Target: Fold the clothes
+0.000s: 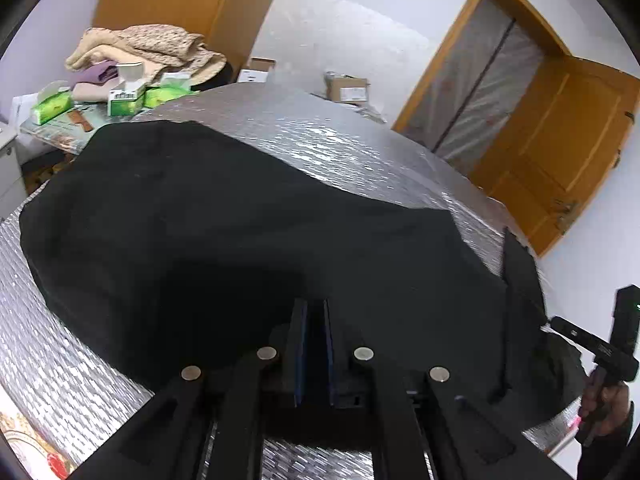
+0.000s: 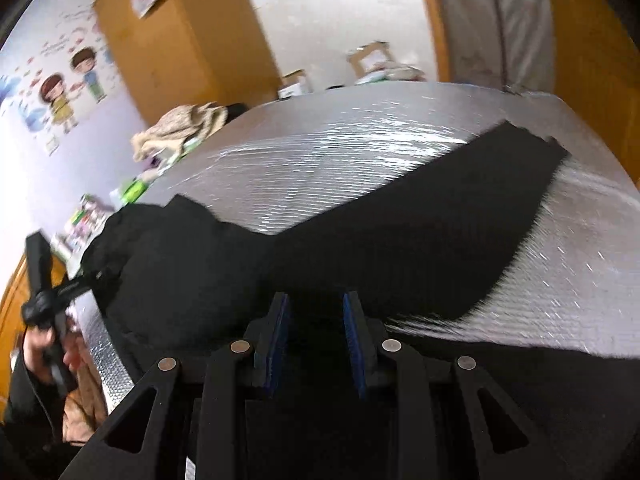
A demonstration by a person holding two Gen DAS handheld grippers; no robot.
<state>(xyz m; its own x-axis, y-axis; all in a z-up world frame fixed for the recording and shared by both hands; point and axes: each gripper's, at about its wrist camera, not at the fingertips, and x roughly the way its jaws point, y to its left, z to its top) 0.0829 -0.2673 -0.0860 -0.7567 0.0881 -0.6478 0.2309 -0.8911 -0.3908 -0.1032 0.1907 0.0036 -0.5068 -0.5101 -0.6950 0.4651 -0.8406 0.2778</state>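
Note:
A black garment (image 1: 224,220) lies spread on a silver quilted table cover (image 1: 340,140). My left gripper (image 1: 314,308) has its blue-padded jaws nearly together, pinching the garment's near edge. My right gripper (image 2: 316,300) has its jaws a hand's width apart, with black cloth (image 2: 400,232) lying between and under them; I cannot tell if it grips. A long sleeve or leg (image 2: 500,160) stretches to the far right of the cover (image 2: 320,152). The other gripper shows at the right edge of the left wrist view (image 1: 592,344) and at the left edge of the right wrist view (image 2: 52,292).
A heap of beige clothes (image 1: 152,52) and green tissue boxes (image 1: 128,100) sit at the far left end. Cardboard boxes (image 1: 346,88) stand beyond the table. An orange wooden door (image 1: 560,148) is at right, a wardrobe (image 2: 180,32) behind.

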